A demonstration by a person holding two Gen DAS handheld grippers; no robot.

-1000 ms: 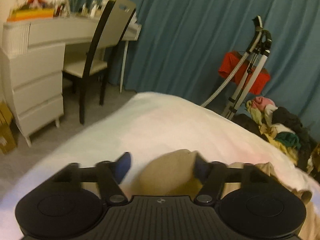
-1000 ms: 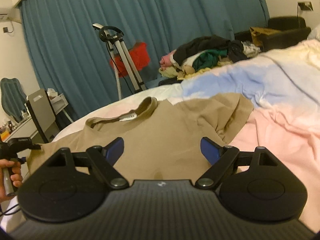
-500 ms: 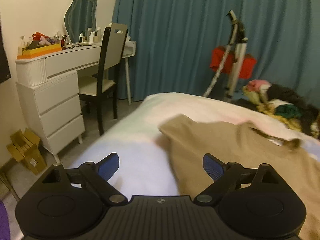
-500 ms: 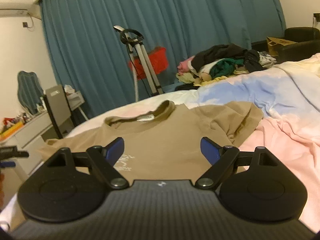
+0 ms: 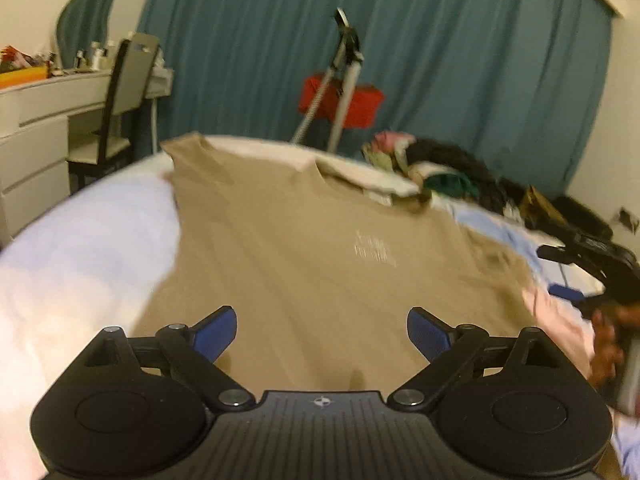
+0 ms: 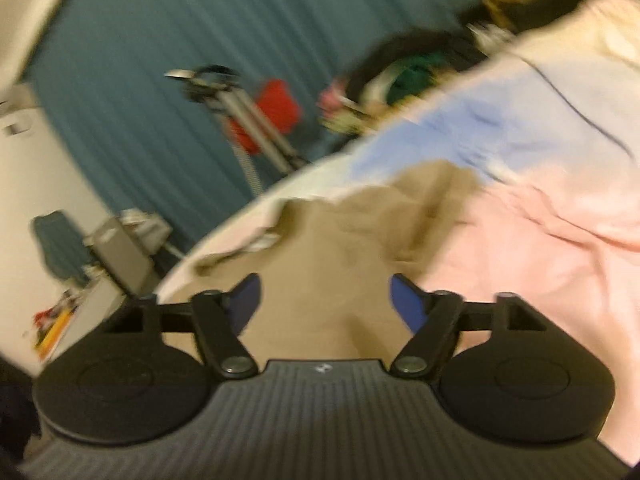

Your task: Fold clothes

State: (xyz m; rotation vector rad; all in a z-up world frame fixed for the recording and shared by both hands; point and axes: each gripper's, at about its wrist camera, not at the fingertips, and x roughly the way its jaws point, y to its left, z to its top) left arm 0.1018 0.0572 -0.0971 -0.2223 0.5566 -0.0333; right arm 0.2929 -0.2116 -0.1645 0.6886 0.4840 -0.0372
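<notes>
Left wrist view: my left gripper (image 5: 322, 334) has just been opening and stands wide, nothing between the pads, low over the near hem of the tan shirt (image 5: 304, 248). Shirt lies face up on the bed (image 5: 80, 248), collar away from me. Risk: pinching bedcover with the hem. Open room on the bare cover at my left; far sleeve lies near the bed's far edge. My right gripper (image 5: 572, 276) shows at the frame's right edge.

Right wrist view, blurred: right gripper (image 6: 325, 300) has just been closing, pads part-way in, shirt (image 6: 340, 240) between them but not pinched that I can tell. Risk: grabbing a loose bunch, so the fold skews. Rumpled pink cover (image 6: 540, 240) at right gives room
</notes>
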